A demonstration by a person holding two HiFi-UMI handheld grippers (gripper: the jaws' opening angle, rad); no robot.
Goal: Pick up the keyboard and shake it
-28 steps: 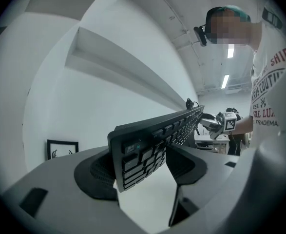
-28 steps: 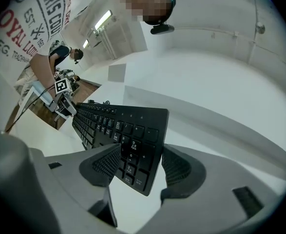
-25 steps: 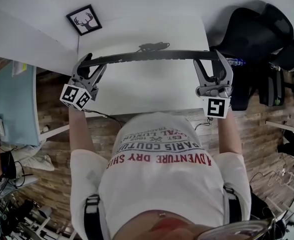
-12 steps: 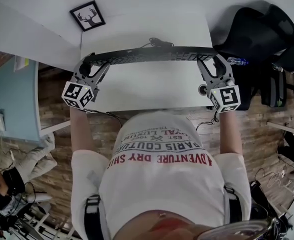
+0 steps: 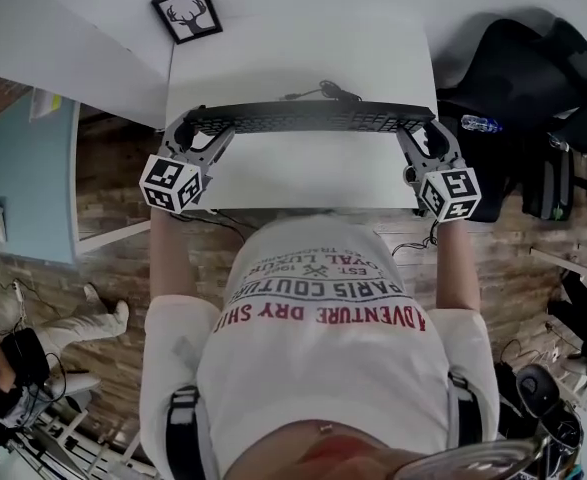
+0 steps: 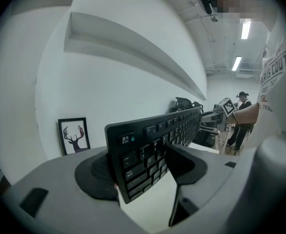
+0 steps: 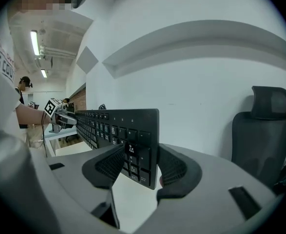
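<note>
Black keyboard is being held tilted over the white desk, at 12 o'clock from the person's shirt. Its 9 o'clock end is being clamped by the left gripper. Its 3 o'clock end is being clamped by the right gripper, whose jaws have just been closing on it. A deer picture is being shown at 11 o'clock.

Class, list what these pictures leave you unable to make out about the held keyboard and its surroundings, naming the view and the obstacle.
Keyboard underside: all three views show only its key side or an end edge.
Where the cable ends: head view, the keyboard covers part of it.
Bottle label: head view, too small.
Space under the desk: head view, covered by the desktop and the person's shirt.
</note>
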